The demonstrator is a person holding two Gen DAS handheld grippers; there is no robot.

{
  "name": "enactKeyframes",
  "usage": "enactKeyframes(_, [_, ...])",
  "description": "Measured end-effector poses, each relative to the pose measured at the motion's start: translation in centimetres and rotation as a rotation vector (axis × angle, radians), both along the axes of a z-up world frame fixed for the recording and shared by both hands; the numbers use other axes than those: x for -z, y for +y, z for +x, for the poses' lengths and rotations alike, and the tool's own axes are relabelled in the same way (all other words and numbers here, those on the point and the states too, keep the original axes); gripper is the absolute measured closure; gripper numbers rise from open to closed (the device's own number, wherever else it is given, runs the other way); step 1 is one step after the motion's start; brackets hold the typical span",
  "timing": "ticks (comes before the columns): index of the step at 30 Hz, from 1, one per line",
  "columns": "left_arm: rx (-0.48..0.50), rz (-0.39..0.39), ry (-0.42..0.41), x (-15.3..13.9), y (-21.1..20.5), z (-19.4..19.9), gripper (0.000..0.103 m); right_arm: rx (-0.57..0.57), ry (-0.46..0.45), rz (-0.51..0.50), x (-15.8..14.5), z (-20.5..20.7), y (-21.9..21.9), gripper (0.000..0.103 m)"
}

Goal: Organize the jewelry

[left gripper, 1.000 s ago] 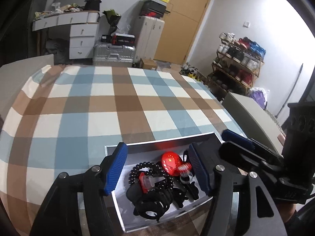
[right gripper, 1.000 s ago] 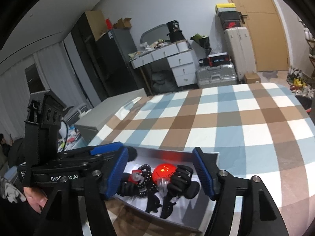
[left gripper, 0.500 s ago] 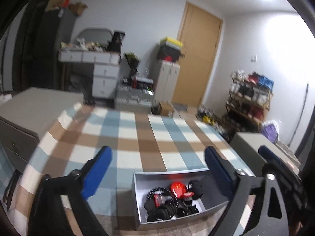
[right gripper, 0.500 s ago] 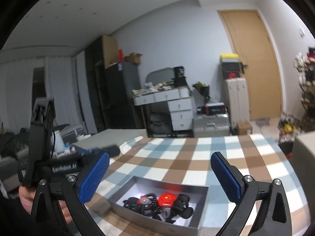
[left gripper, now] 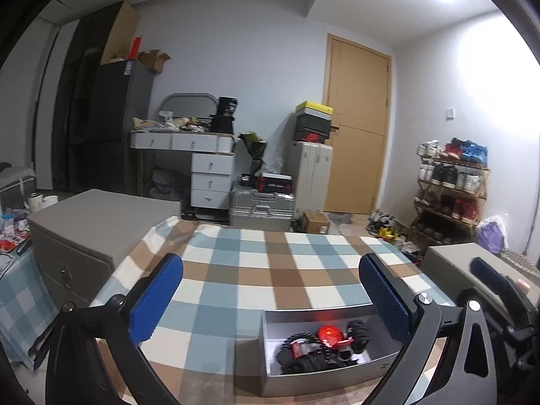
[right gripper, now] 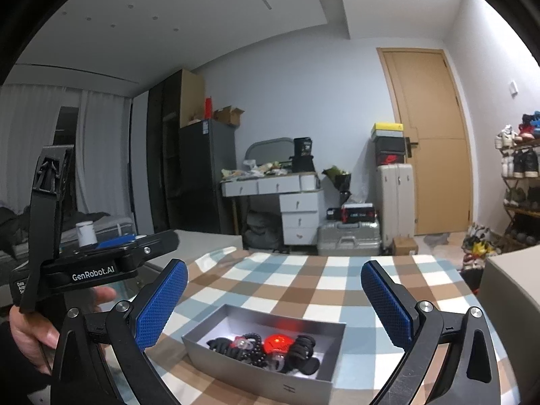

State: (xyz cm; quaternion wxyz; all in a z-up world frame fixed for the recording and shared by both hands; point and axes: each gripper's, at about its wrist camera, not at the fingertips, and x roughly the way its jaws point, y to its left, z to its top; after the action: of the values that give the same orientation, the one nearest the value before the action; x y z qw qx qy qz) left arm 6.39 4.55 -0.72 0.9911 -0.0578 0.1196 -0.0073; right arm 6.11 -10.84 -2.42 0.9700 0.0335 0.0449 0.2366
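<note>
A silver tray [left gripper: 324,379] [right gripper: 263,383] sits on the checked tablecloth near its front edge. It holds a red round piece [left gripper: 328,333] [right gripper: 276,342], a black bead bracelet [right gripper: 253,347] and several black clips [left gripper: 303,359]. My left gripper [left gripper: 270,295] is open and empty, raised above and behind the tray; its body also shows in the right wrist view [right gripper: 101,263]. My right gripper [right gripper: 274,298] is open and empty, raised above the tray; its finger shows in the left wrist view [left gripper: 489,278].
The checked tablecloth [left gripper: 270,270] covers the table. A grey cabinet [left gripper: 98,222] stands at its left, another grey box [left gripper: 452,260] at its right. A desk with drawers [left gripper: 202,168], suitcases and a shoe rack [left gripper: 452,189] line the far walls.
Both grippers have lifted up and back from the tray and opened wider. The tray now sits lower and smaller in both views, its contents unchanged.
</note>
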Motion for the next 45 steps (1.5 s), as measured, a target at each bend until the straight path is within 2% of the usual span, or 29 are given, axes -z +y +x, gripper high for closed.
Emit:
enactKeyframes(8, [-0.061, 0.054, -0.034, 2.0, 0.0, -0.4, 0.001, 0.062, 0.044, -0.02, 2.1, 0.7, -0.7, 0.0])
enactKeyframes(20, [-0.042, 0.078, 0.03, 4.5, -0.3, -0.2, 0.001, 0.089, 0.126, -0.117, 3.7, 1.6, 0.4, 0.0])
enactKeyframes(23, [-0.03, 0.089, 0.072, 4.6, -0.5, 0.2, 0.001, 0.088, 0.167, -0.159, 4.0, 2.3, 1.1, 0.0])
enactKeyframes(29, [0.019, 0.121, 0.058, 4.4, -1.6, -0.4, 0.001, 0.079, 0.154, -0.165, 4.1, 2.1, 1.2, 0.0])
enactKeyframes(45, [0.002, 0.117, 0.06, 4.4, -1.6, -0.6, 0.001, 0.08, 0.153, -0.165, 4.1, 1.9, 1.2, 0.0])
